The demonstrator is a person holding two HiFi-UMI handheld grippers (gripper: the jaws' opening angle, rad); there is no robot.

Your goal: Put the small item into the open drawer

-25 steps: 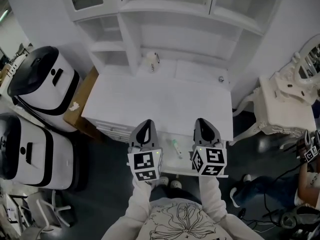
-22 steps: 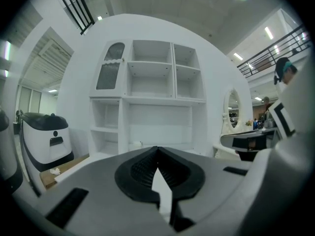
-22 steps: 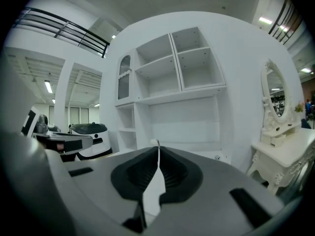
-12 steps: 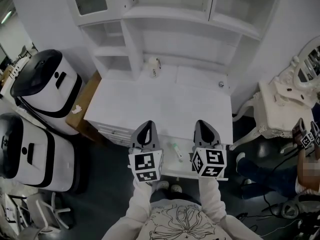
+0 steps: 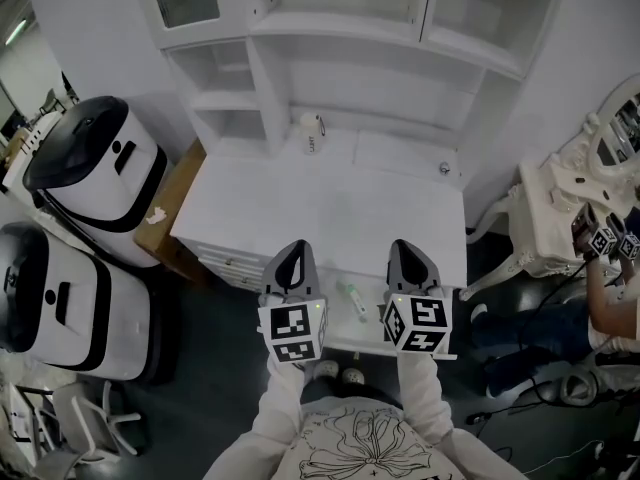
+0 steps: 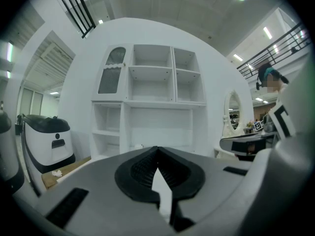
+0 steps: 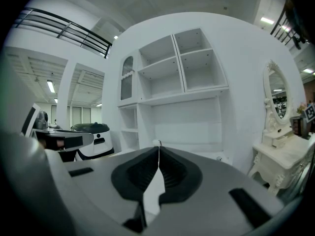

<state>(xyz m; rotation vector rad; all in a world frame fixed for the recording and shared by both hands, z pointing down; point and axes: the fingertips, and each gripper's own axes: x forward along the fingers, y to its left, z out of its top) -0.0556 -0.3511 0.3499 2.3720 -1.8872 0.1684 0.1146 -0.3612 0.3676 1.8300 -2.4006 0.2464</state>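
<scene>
A small green-and-white tube [image 5: 352, 297] lies on the white surface of the pulled-out drawer [image 5: 350, 340] at the desk's front, between my two grippers. My left gripper [image 5: 293, 256] hovers just left of it, jaws shut with nothing in them. The right gripper [image 5: 406, 251] hangs just right of the tube, also shut and empty. Both point toward the white hutch. In the left gripper view the jaws [image 6: 157, 149] meet at the tip. In the right gripper view they [image 7: 158, 148] do the same. Neither gripper touches the tube.
A white mug [image 5: 311, 133] stands at the back of the desk [image 5: 330, 203], with a small round object [image 5: 443, 168] at the back right. Two white-and-black machines [image 5: 85, 163] and a cardboard box [image 5: 160, 223] stand to the left. A white dressing table [image 5: 555, 218] and a person [image 5: 610, 298] are to the right.
Both grippers stay where they were over the drawer. The head view has shifted slightly, and the person at the right edge has moved.
</scene>
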